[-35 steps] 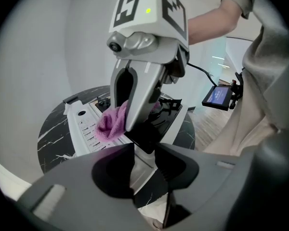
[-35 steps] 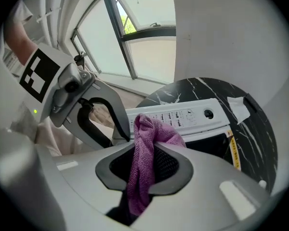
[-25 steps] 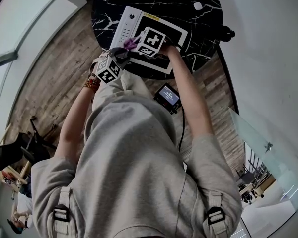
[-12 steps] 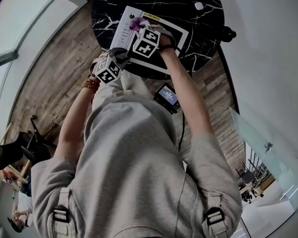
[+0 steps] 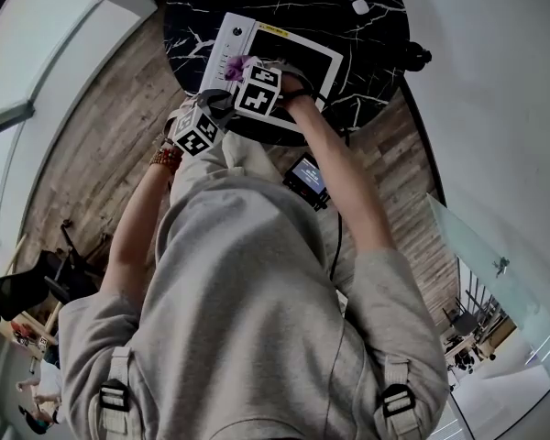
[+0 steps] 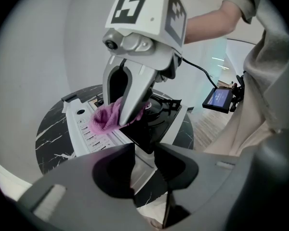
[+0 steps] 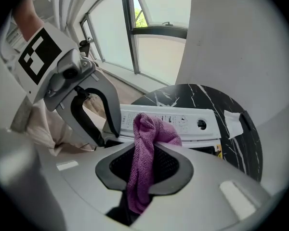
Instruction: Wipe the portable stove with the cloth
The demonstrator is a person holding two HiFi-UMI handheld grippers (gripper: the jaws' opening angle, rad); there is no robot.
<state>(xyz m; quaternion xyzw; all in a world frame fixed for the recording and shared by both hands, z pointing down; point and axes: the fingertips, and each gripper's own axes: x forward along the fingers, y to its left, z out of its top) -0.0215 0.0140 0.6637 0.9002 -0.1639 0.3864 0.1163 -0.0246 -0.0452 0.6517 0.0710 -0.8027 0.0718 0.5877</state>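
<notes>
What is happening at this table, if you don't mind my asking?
A person is wiping a portable stove on a round black table. The right gripper is clamped on a purple cloth, holding it on the stove's white control strip. The left gripper sits at the stove's near corner, perhaps steadying it.

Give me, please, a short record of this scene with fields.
stove: white body, black top, on a round black table
cloth: purple, at the stove's control strip
right hand-held gripper: shut on the cloth, pointing down at the stove
left hand-held gripper: jaws on the stove's near edge, steadying it
</notes>
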